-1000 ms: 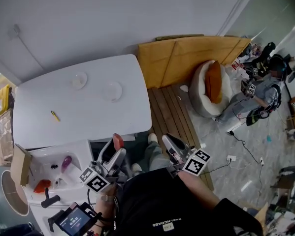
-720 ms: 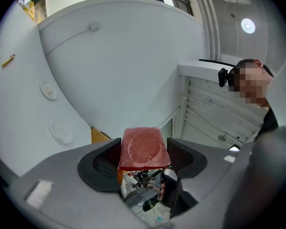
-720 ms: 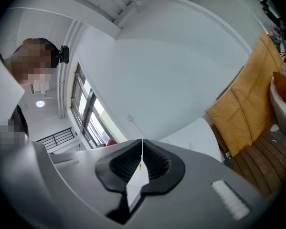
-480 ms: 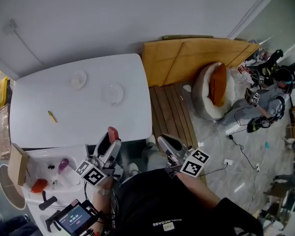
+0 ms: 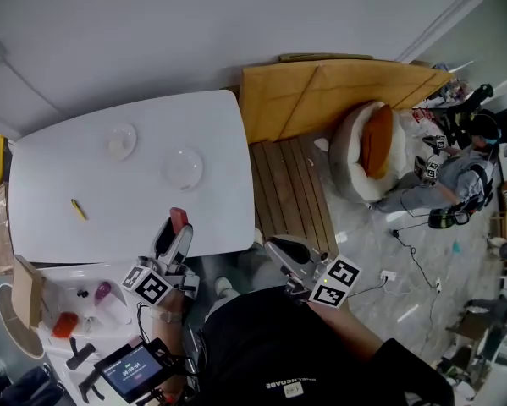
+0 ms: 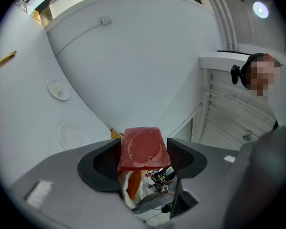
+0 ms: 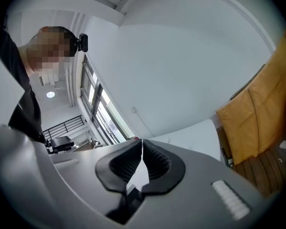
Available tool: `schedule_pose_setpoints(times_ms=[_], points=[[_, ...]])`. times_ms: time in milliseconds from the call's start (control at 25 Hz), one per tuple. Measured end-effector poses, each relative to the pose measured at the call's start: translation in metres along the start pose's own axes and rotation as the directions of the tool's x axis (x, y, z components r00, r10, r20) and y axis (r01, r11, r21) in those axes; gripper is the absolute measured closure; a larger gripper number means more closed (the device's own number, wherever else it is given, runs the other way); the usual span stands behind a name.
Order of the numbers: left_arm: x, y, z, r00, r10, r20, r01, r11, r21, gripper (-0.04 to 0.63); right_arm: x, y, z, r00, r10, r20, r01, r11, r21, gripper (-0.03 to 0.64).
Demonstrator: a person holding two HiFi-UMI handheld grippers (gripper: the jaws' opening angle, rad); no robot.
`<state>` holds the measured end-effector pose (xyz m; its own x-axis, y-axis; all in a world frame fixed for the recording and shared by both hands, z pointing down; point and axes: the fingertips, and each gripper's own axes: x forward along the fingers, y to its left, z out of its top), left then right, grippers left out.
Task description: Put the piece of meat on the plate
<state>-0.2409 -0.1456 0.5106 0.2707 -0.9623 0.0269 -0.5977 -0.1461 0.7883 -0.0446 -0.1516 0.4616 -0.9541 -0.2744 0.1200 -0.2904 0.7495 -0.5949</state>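
A red slab of meat (image 6: 142,148) is clamped between the jaws of my left gripper (image 6: 143,159); in the head view the meat (image 5: 178,219) shows at the tip of that gripper (image 5: 170,237), over the near edge of the white table (image 5: 84,176). A clear glass plate (image 5: 183,167) lies on the table beyond it, and a smaller clear dish (image 5: 121,141) sits further left. The plate (image 6: 72,134) also shows in the left gripper view, left of the meat. My right gripper (image 5: 289,253) hangs off the table's right side with its jaws closed and nothing between them (image 7: 141,163).
A yellow pencil (image 5: 78,209) lies on the table's left part. A white toy sink unit (image 5: 84,307) with small items stands at lower left. Wooden boards (image 5: 321,91), a slatted deck (image 5: 291,193) and a beanbag (image 5: 367,146) lie right of the table. A person sits at far right.
My left gripper has carried the meat forward, from beside the sink unit to over the table's near edge. The right gripper has shifted slightly.
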Motion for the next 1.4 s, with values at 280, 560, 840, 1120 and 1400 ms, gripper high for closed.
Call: schedule_pose_setpoints(times_ms=[280,560,840,1120,1400], points=[[0.032,0.065,-0.006,0.994,0.113,-0.006,-0.113,0.993,0.032,0.279,-0.005,-0.022,0.01,0.999,0.005,-0.046,-0.007,0.999,-0.044,0.603],[0.062,0.112,-0.019,0.968,0.243,-0.057,-0.234,0.964,0.129,0.279,-0.017,-0.046,0.023,0.997,-0.012,-0.078,0.006,0.997,-0.078,0.604],[0.084,0.148,-0.038,0.938,0.334,-0.092,-0.314,0.932,0.182,0.279,-0.032,-0.066,0.026,0.993,-0.034,-0.115,0.022,0.995,-0.099,0.604],[0.095,0.192,-0.05,0.894,0.435,-0.111,-0.405,0.888,0.217,0.279,-0.05,-0.087,0.031,0.992,-0.089,-0.089,0.082,0.993,-0.079,0.606],[0.1,0.216,-0.054,0.868,0.48,-0.129,-0.444,0.865,0.235,0.279,-0.056,-0.097,0.029,0.989,-0.116,-0.093,0.111,0.992,-0.056,0.607]])
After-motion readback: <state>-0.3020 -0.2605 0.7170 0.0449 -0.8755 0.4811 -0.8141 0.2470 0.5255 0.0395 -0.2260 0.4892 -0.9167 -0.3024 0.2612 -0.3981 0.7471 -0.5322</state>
